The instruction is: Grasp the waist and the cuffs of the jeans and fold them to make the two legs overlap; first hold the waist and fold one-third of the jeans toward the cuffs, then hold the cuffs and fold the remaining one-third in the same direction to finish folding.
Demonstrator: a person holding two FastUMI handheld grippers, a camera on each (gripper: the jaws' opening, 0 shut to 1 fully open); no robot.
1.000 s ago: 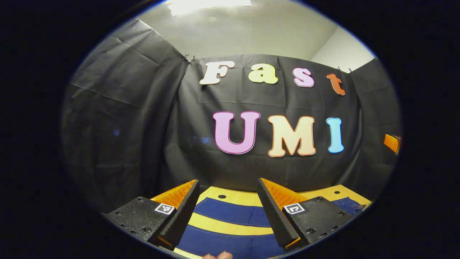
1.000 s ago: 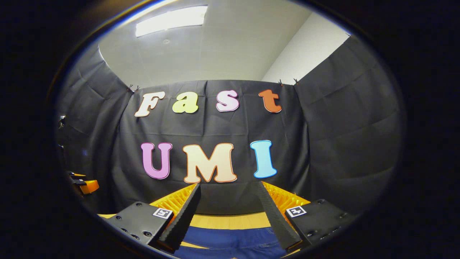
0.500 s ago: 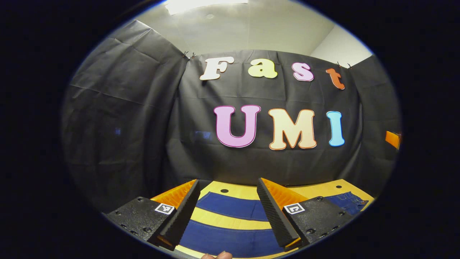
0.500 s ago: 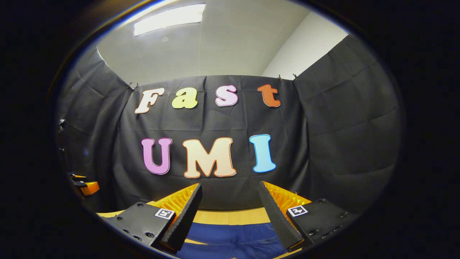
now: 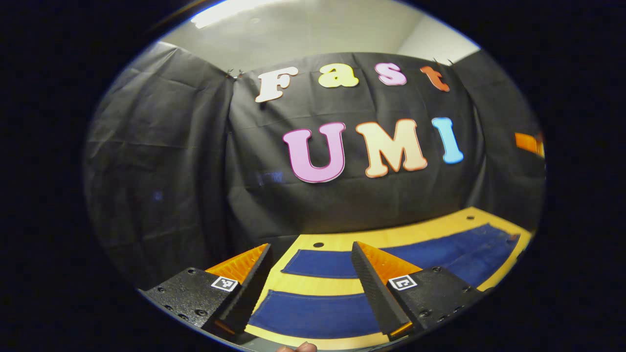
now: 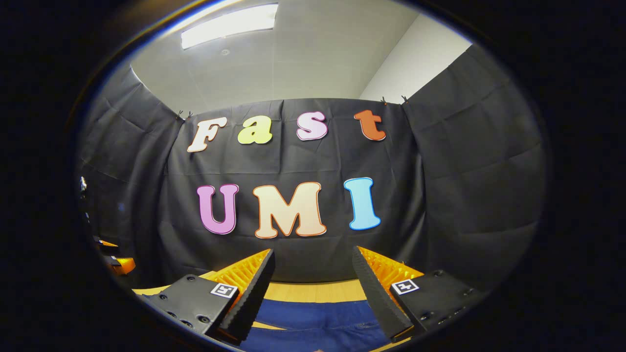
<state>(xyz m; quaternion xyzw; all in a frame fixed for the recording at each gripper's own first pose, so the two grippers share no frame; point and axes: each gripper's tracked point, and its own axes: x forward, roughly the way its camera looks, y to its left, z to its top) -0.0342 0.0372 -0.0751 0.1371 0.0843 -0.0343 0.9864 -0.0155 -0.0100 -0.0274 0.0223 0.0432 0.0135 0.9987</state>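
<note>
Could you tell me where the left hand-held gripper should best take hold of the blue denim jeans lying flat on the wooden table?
Probably at the cuff end of the near leg of the blue denim jeans, coming down from above. The two legs lie flat and apart on the wooden table, and the open left hand-held gripper hangs over that hem, so its edge is easiest to pinch.
</note>
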